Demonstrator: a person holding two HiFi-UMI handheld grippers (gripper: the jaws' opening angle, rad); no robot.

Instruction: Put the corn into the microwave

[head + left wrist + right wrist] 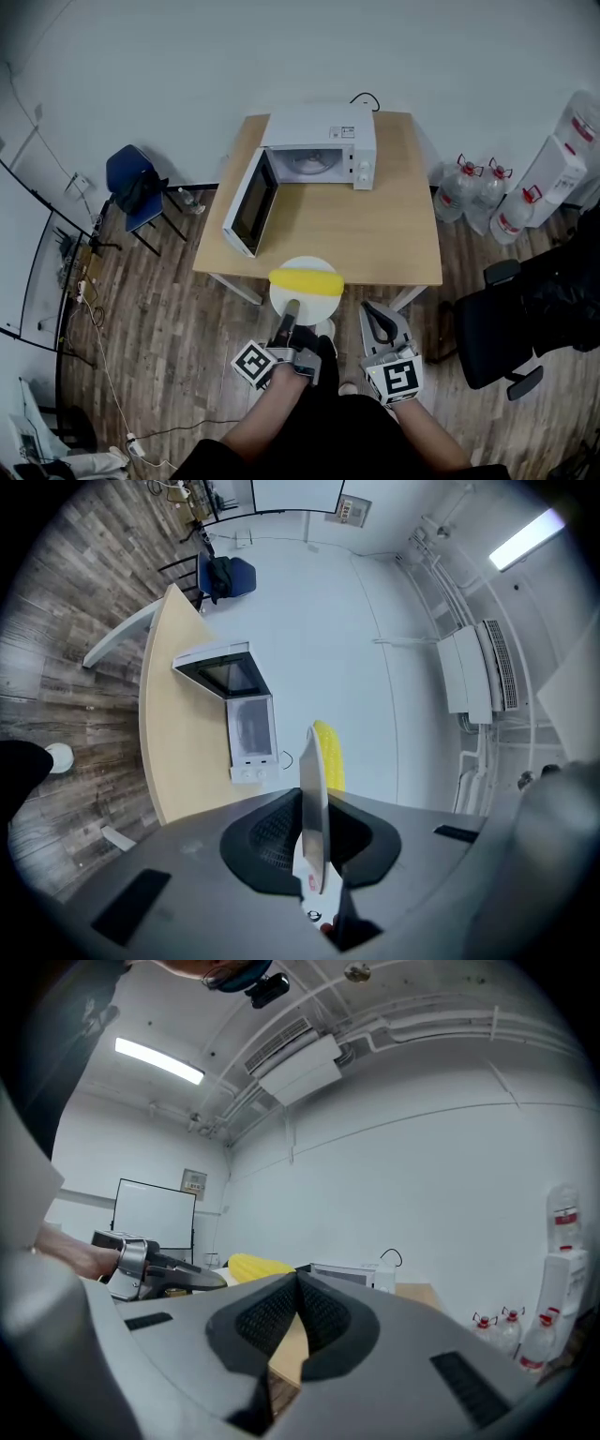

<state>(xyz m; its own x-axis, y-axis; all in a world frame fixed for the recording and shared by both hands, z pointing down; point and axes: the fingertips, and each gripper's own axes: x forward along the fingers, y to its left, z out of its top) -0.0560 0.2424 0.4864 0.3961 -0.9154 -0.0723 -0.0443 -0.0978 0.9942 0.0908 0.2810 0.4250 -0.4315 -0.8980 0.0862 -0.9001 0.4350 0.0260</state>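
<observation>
Head view: the left tool point(290, 311) pinches the near rim of a white plate point(305, 300) carrying the corn point(306, 279), its length running 9 to 3 o'clock. The open microwave point(319, 150) sits at 12 on the desk point(375, 234). The right tool point(378, 321) is closed, empty.

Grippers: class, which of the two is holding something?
The left gripper: its fingers clamp the rim of the white plate carrying the corn. The right gripper has its fingers together with nothing between them.
</observation>
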